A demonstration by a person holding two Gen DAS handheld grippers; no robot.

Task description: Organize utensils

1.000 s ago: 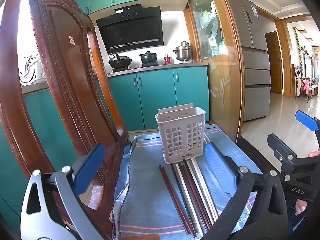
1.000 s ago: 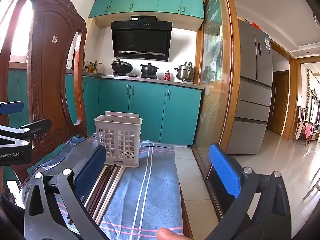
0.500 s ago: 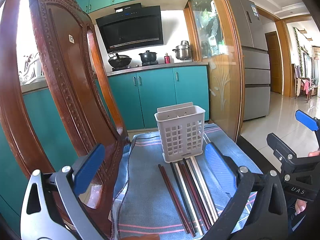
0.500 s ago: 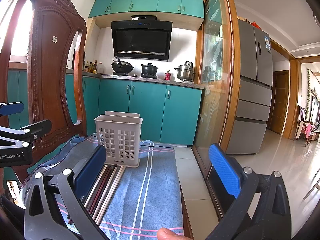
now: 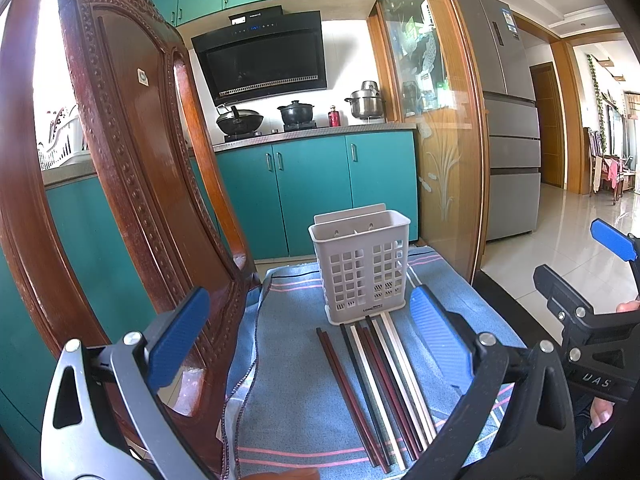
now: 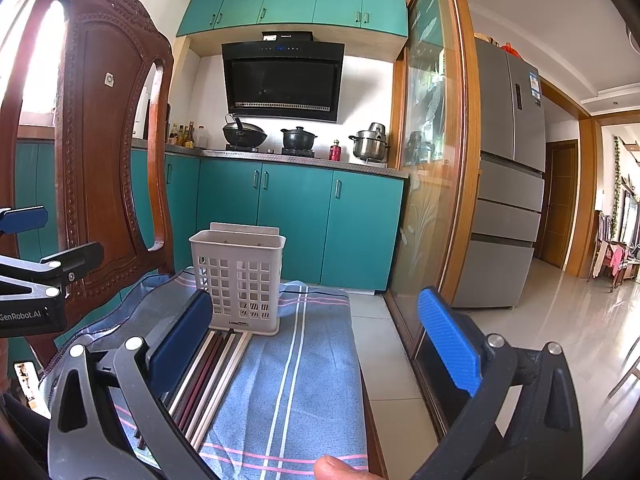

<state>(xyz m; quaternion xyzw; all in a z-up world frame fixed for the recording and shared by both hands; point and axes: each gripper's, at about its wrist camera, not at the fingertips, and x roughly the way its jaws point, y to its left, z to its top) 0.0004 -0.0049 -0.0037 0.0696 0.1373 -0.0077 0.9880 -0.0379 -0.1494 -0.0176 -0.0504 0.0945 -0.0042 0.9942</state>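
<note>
— Where are the chopsticks [image 5: 380, 384]?

— Flat on the blue cloth [image 5: 288, 364], side by side, their far tips touching the front foot of the white slotted basket [image 5: 362, 268]. One dark red stick lies slightly apart from the rest.

— And the grippers?

— The left gripper [image 5: 308, 340] hangs in front of the basket, jaws spread wide and holding nothing. The right gripper [image 6: 316, 336] is beside it, equally wide apart and empty.

— Anything else by the basket?

— A carved wooden chair back [image 6: 100, 140].
</note>
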